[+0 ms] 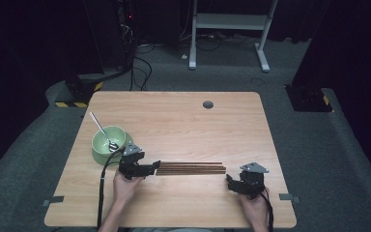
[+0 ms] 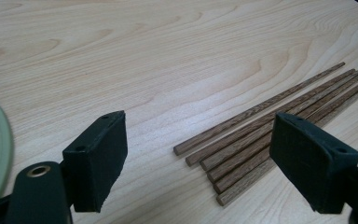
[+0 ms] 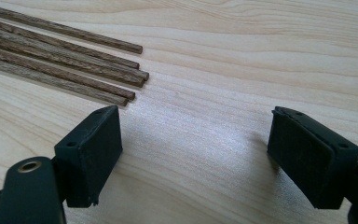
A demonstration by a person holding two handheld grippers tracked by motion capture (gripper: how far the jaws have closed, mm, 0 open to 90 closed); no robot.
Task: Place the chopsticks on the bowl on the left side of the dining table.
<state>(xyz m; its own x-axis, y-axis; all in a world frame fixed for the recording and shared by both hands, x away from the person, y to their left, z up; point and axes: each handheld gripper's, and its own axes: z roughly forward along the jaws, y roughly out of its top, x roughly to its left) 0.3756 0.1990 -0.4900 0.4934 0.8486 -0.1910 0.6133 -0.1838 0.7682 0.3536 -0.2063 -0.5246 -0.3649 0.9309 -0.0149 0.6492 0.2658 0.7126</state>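
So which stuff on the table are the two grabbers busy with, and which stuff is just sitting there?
Part of the job:
- wooden sticks, lying side by side between the grabbers
- left gripper, jaws open at one end of the sticks
- right gripper, jaws open near the other end

Just lying about:
- green bowl, left of the sticks
- spoon resting in the bowl

Both tongs are showing as black, blocky tools, each carried in a bare hand with no sleeve reaching the wrist. The left tongs [image 1: 157, 166] are wearing a grey three-cornered plate on top, and a black cable is trailing from them. The right tongs [image 1: 228, 180] are bearing the same grey plate and a black cable. In the gripper views each jaw is appearing as a flat, matt black pad with small screw holes near its edge, and a brass-ringed hole is sitting in the rounded arm beside the left-hand jaw.
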